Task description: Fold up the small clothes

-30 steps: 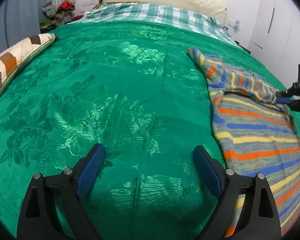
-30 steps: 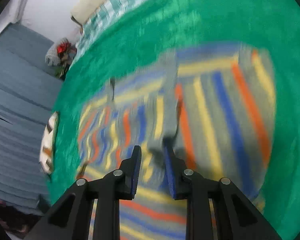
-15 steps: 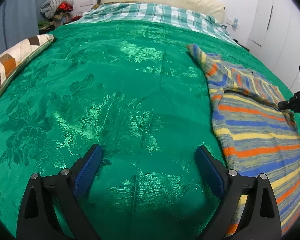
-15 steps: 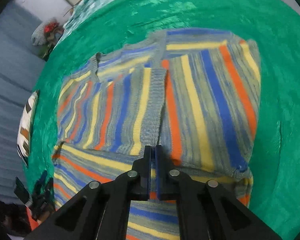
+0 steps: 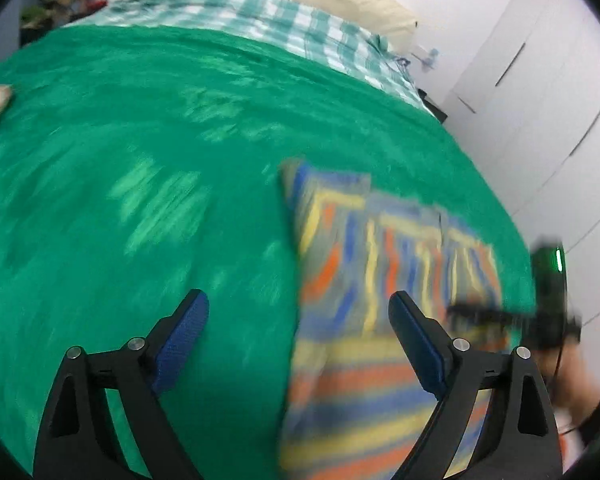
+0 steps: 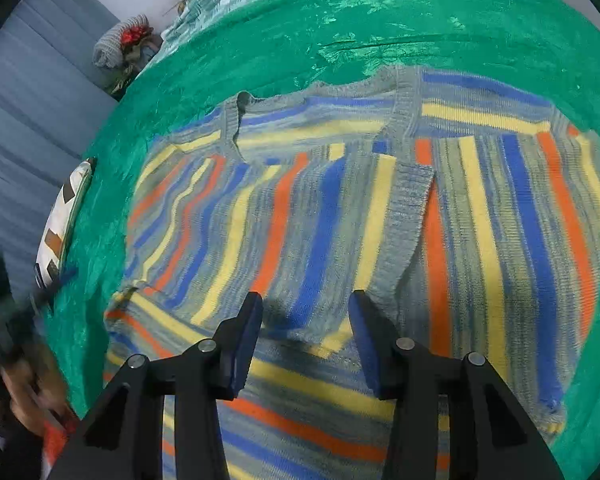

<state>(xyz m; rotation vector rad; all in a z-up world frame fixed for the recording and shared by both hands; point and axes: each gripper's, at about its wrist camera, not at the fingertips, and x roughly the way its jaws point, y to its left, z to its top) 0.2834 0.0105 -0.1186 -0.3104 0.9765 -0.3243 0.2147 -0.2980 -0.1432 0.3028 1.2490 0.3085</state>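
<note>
A striped knit sweater [image 6: 340, 216] in blue, yellow, orange and grey lies flat on the green bedspread [image 6: 380, 20], both sleeves folded in over its body. My right gripper [image 6: 306, 336] is open and empty, hovering just above the sweater's middle. My left gripper [image 5: 298, 332] is open and empty, low over the bedspread, with its right finger above the sweater's left edge [image 5: 364, 280]. The left wrist view is blurred. The right gripper also shows at the far right of the left wrist view [image 5: 500, 314].
The green bedspread [image 5: 140, 152] covers the bed. A checked sheet [image 5: 260, 24] and a cream headboard lie at the far end. A patterned cushion [image 6: 64, 220] sits at the bed's left edge. White cupboards [image 5: 540, 100] stand to the right. A clothes pile [image 6: 124, 44] sits beyond the bed.
My right gripper was shut over the sleeve and has opened and drawn back; the sleeve lies flat. My left gripper has swung right toward the sweater.
</note>
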